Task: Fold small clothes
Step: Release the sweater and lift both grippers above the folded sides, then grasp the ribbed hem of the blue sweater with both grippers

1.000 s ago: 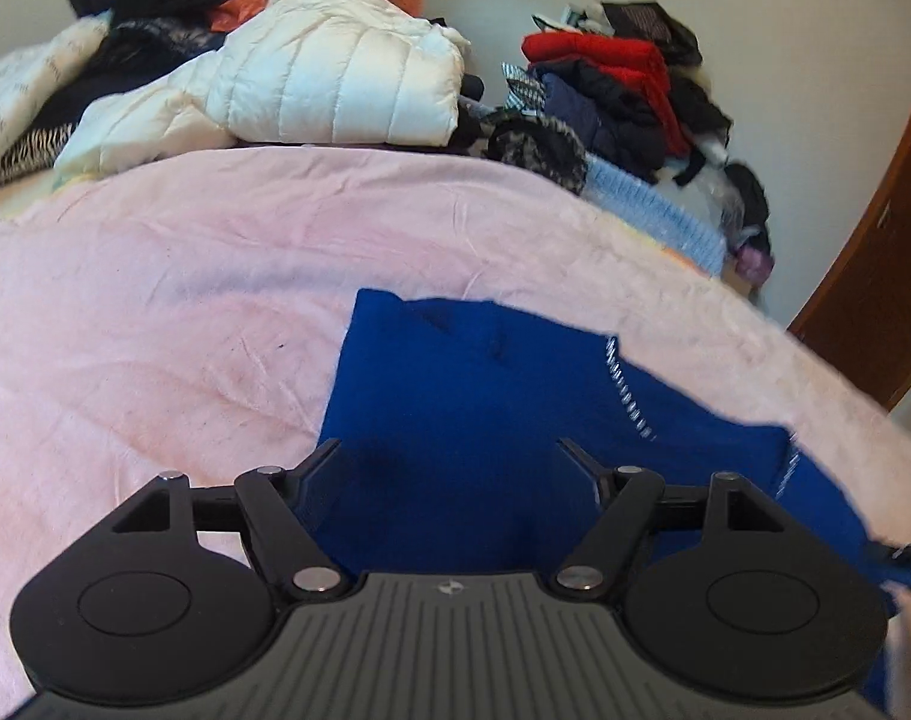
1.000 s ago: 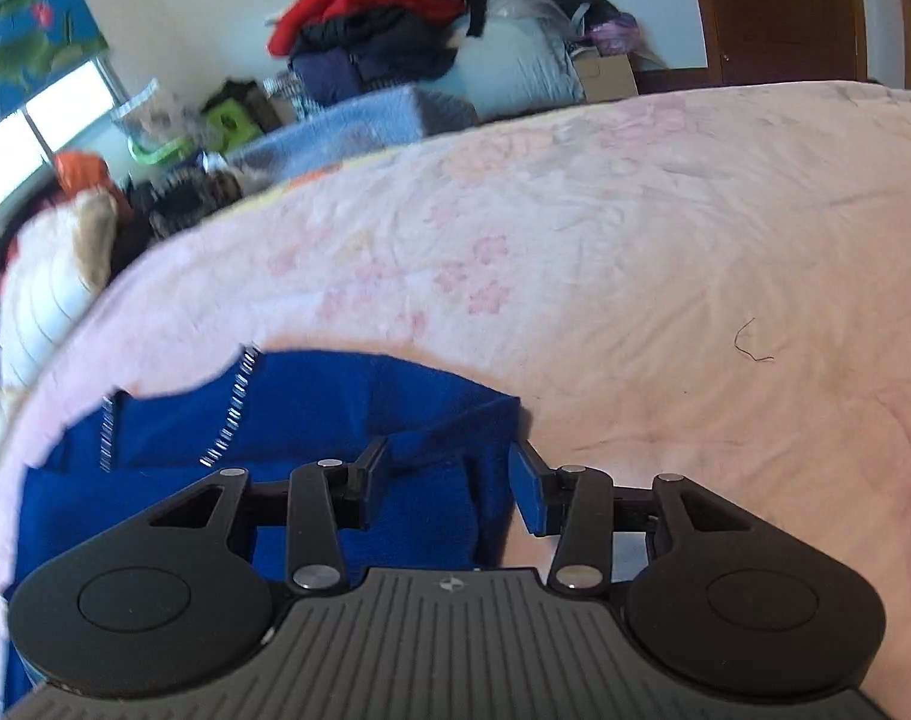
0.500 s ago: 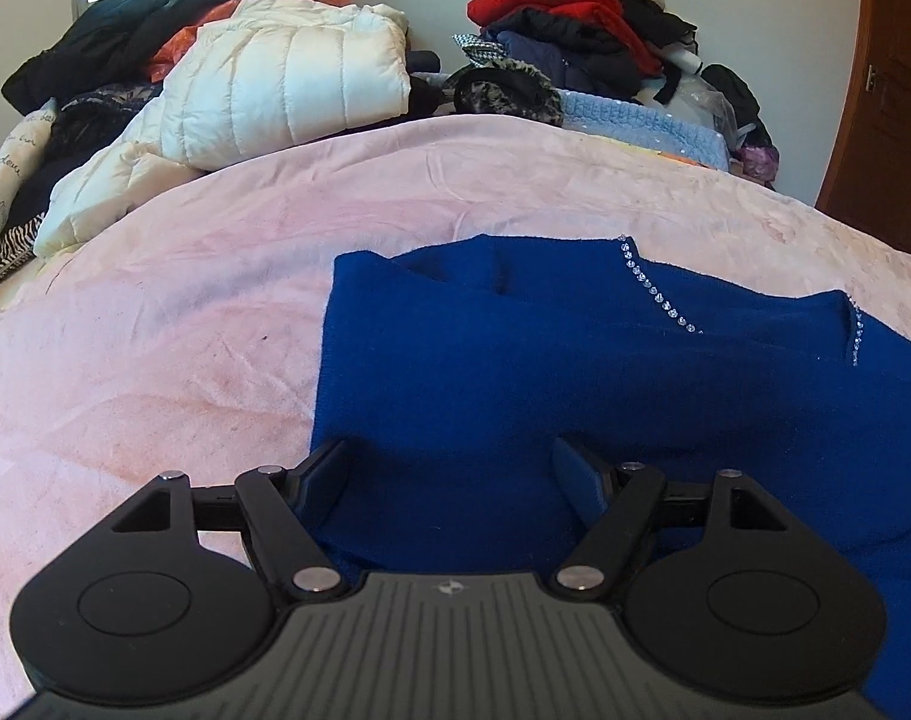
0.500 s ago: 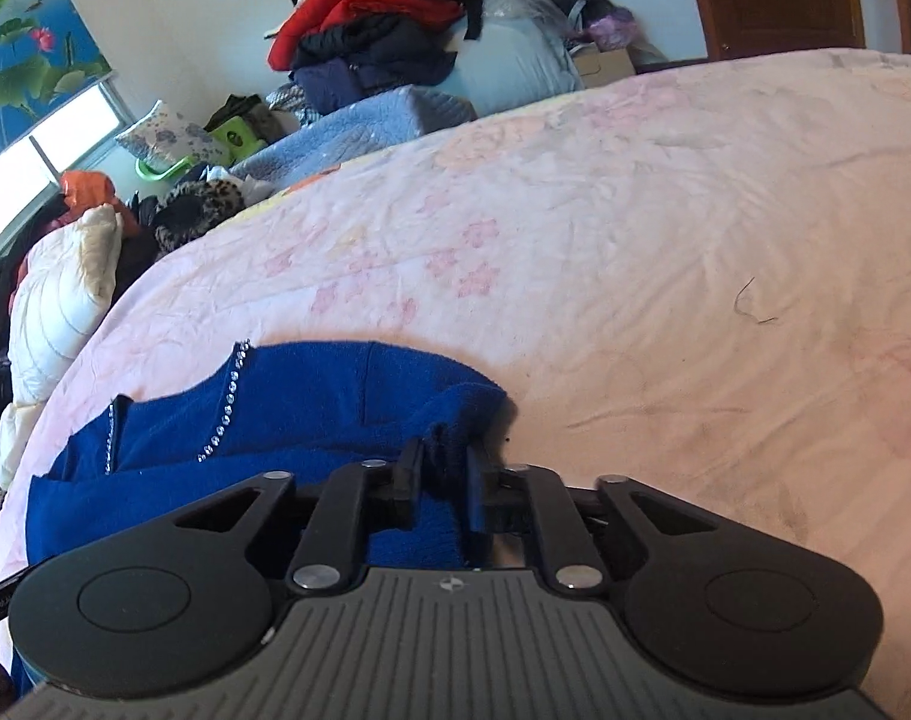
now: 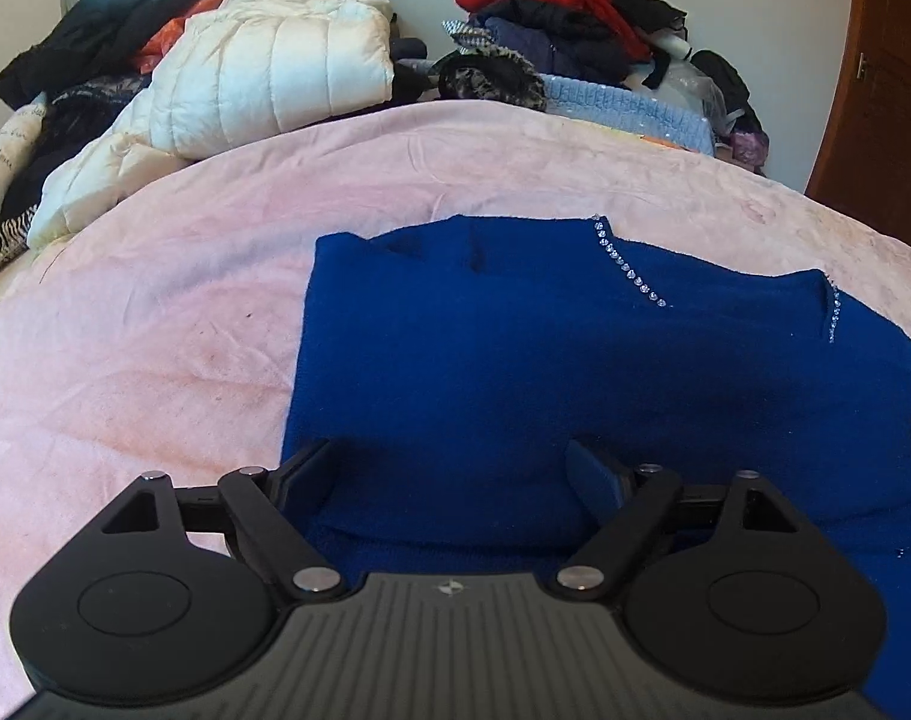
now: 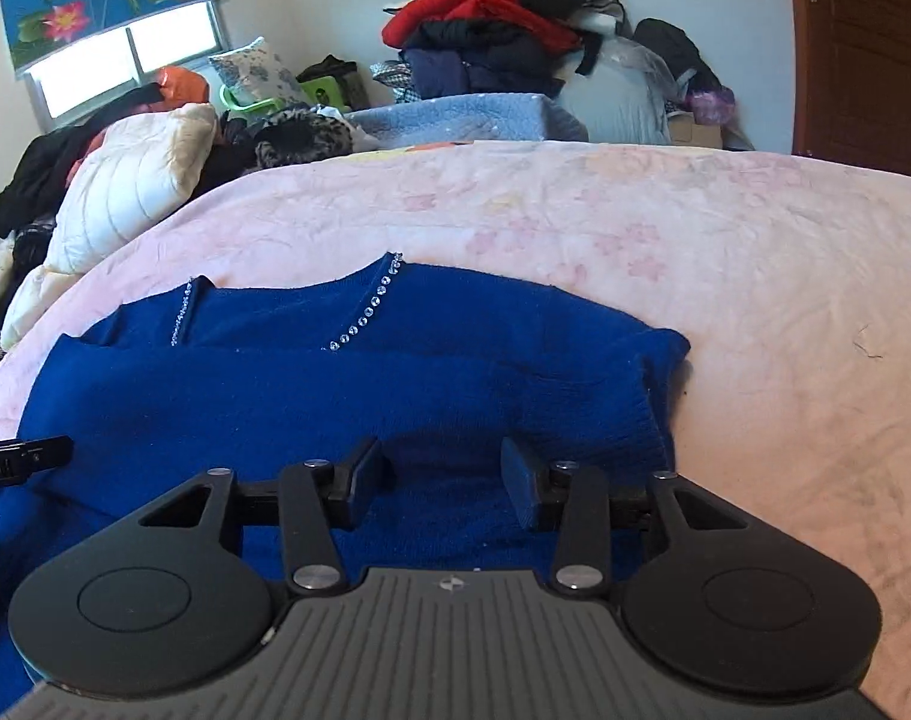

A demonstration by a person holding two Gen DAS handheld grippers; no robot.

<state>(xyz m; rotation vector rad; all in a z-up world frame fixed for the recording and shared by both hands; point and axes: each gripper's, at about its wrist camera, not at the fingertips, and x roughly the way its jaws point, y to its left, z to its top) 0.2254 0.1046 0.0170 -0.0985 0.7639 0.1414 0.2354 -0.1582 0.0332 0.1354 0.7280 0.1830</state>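
A royal-blue knit garment (image 5: 515,360) with rhinestone trim lies folded on the pink bedspread (image 5: 155,300). It also shows in the right wrist view (image 6: 335,396). My left gripper (image 5: 452,468) is open, its fingers spread over the garment's near left edge. My right gripper (image 6: 446,480) is open, its fingers apart over the garment's near right part, holding nothing. The tip of the left gripper (image 6: 23,459) shows at the left edge of the right wrist view.
A white puffer jacket (image 5: 263,78) and dark clothes lie at the bed's far left. A heap of red and dark clothes (image 5: 569,18) and a light blue blanket (image 5: 623,102) sit behind the bed. A brown door (image 5: 875,90) stands at the right.
My right gripper closed on the garment's right edge, carried it leftward over the garment, then opened and let go. The left gripper stayed open over the left edge.
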